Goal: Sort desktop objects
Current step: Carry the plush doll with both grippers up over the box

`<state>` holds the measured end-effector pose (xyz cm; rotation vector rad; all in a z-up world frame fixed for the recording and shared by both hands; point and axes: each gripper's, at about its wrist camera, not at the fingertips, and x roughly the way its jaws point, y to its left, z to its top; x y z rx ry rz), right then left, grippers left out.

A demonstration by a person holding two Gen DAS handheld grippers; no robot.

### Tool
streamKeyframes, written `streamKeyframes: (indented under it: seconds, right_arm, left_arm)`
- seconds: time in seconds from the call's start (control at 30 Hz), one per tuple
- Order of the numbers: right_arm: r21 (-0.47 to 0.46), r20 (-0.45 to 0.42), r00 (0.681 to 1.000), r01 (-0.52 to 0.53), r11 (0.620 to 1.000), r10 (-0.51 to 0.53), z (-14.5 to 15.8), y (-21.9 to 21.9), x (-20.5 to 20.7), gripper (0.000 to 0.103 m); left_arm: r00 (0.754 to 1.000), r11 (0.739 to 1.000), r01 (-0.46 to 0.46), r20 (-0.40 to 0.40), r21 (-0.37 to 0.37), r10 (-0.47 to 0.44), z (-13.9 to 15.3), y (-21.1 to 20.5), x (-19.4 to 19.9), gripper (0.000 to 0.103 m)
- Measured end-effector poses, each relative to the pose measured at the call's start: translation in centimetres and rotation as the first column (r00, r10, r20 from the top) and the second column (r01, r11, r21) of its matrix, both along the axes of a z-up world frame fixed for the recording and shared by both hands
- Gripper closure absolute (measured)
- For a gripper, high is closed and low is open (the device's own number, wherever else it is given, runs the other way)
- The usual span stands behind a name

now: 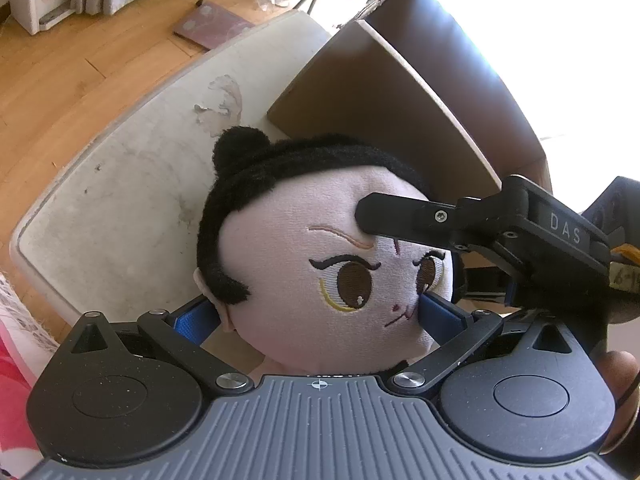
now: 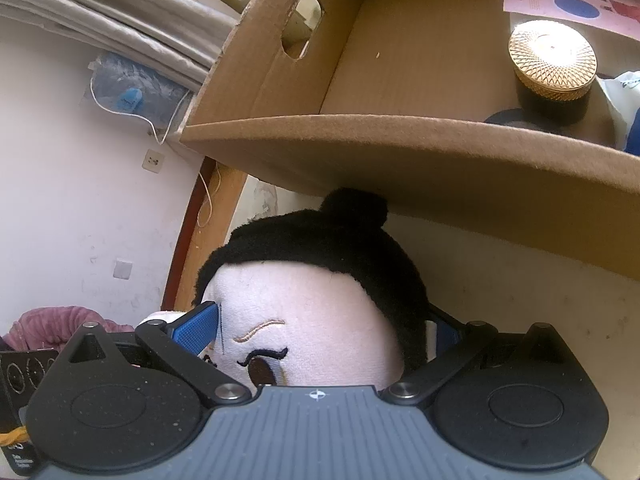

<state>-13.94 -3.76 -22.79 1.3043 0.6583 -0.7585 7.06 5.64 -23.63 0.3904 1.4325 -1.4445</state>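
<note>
A plush doll head (image 1: 320, 280) with black hair, a pink face and brown eyes fills both views. My left gripper (image 1: 320, 316) is shut on its cheeks, blue pads pressing both sides. My right gripper (image 2: 316, 328) is shut on the same doll (image 2: 320, 304), one blue pad by the brow, the other behind the hair. The right gripper's black finger (image 1: 400, 216) shows in the left wrist view across the doll's forehead. The doll is held just in front of an open cardboard box (image 2: 400, 144).
The box (image 1: 400, 112) stands on a worn white table (image 1: 120, 200). Inside it are a dark jar with a gold lid (image 2: 552, 68), a pink paper (image 2: 560, 0) and a white bag (image 2: 624, 100). Wooden floor (image 1: 80, 60) lies beyond the table's edge.
</note>
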Motion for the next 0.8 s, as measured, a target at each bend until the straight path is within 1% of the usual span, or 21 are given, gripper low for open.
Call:
streamKeyframes:
  seconds: [0.17, 0.3, 0.47, 0.57, 0.73, 0.8]
  right_arm:
    - [0.042, -0.001, 1.0, -0.025, 0.999, 0.025, 0.3, -0.7, -0.1, 0.0]
    - [0.045, -0.01, 0.999, -0.04, 0.998, 0.04, 0.8, -0.9, -0.2, 0.0]
    - [0.026, -0.043, 0.997, -0.065, 0.998, 0.066, 1.8, -0.4, 0.1, 0.0]
    - [-0.006, -0.063, 0.995, -0.082, 0.997, 0.082, 2.6, -0.1, 0.2, 0.0]
    - [-0.042, -0.055, 0.997, -0.06, 0.997, 0.058, 3.1, 0.1, -0.6, 0.0]
    - [-0.05, -0.065, 0.996, -0.058, 0.997, 0.054, 3.1, -0.1, -0.8, 0.0]
  left_arm:
    - [1.0, 1.0, 0.008, -0.011, -0.002, -0.008, -0.1, -0.1, 0.0, 0.0]
    - [1.0, 1.0, 0.006, -0.016, -0.003, -0.006, -0.2, -0.1, 0.0, 0.0]
    - [1.0, 1.0, 0.0, -0.017, -0.007, 0.0, -0.2, 0.0, 0.0, 0.0]
    - [1.0, 1.0, -0.002, -0.018, -0.007, 0.002, -0.3, 0.0, 0.0, 0.0]
    - [1.0, 1.0, -0.005, -0.021, -0.006, 0.005, -0.4, 0.0, 0.0, 0.0]
    - [1.0, 1.0, -0.005, -0.018, -0.007, 0.005, -0.4, 0.0, 0.0, 0.0]
